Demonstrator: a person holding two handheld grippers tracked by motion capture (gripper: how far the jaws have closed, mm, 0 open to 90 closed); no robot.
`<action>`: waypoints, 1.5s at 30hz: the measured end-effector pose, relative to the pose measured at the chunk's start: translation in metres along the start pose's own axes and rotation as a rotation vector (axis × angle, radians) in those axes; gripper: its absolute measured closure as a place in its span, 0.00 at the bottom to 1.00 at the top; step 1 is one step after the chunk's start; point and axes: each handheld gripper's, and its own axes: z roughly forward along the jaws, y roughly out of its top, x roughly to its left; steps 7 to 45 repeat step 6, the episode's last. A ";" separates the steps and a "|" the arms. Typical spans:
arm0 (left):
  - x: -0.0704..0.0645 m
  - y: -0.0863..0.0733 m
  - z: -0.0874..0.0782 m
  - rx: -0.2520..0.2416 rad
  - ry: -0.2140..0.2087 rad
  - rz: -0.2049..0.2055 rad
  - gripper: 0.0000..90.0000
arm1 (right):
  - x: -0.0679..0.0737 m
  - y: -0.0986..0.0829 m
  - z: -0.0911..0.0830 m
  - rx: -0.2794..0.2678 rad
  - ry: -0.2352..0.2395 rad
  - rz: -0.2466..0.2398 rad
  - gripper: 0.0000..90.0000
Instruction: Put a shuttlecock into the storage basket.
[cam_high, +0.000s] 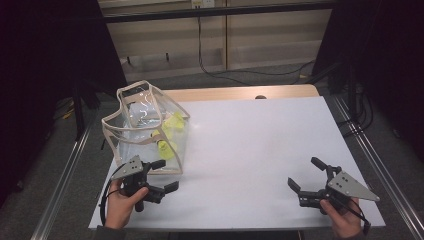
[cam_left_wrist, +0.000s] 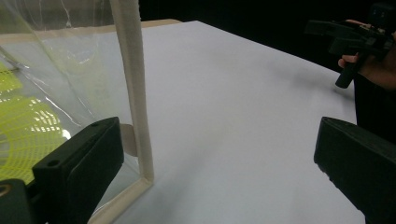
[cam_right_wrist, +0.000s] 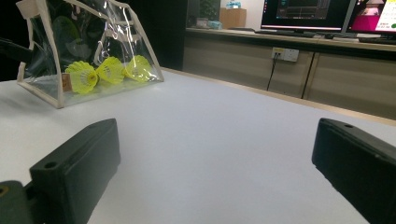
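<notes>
Bag: clear pouch (cam_high: 145, 127) upright on worktop (cam_high: 250, 150), three yellow shuttlecocks (cam_right_wrist: 109, 71) inside
Left gripper (cam_high: 162, 176): jaws open beside pouch, ungrasped
Right gripper (cam_high: 306, 174): open, idle, well apart

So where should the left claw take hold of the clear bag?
Probably the cream-trimmed vertical corner edge of the clear bag, coming in from the near side. That stiff seam stands upright just ahead of the open left claw; the clear panels look slippery and slack.
</notes>
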 end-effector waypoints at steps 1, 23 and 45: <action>0.000 0.000 0.000 -0.004 -0.001 -0.004 0.02 | 0.000 0.000 0.000 0.000 0.001 0.002 0.01; 0.000 -0.001 -0.001 -0.011 0.003 -0.005 0.02 | 0.000 0.000 0.001 -0.002 0.000 0.000 0.01; 0.000 -0.001 -0.001 -0.011 0.003 -0.005 0.02 | 0.000 0.000 0.001 -0.002 0.000 0.000 0.01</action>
